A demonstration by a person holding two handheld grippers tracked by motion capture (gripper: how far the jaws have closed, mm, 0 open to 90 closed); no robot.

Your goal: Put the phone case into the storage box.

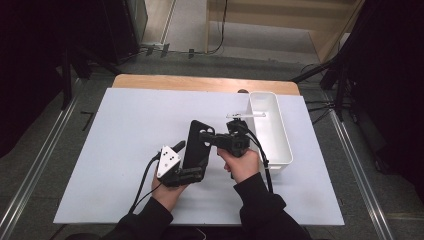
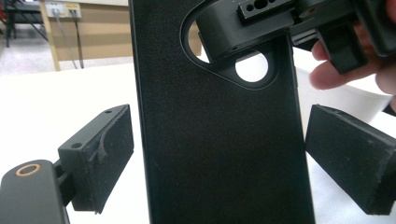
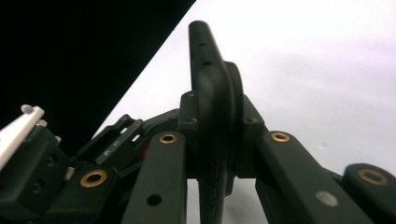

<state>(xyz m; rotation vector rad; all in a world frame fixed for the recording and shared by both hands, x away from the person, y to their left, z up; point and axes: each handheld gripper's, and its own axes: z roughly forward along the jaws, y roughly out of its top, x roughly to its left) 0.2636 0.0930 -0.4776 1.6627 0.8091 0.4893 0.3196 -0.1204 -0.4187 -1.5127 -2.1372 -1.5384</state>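
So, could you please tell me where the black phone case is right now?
In the high view the black phone case is held above the table's middle, between the left gripper and the right gripper, left of the white bin.

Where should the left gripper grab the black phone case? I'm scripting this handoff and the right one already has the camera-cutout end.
Take the phone case at its plain lower half, one pad on each long edge. It stands between the open jaws of the left gripper, away from the right gripper clamped at the cutout. The edges are straight and parallel, so closing from both sides should hold it squarely.

Phone case [image 1: 195, 145] mid-table between grippers; bin [image 1: 280, 145] right of it.
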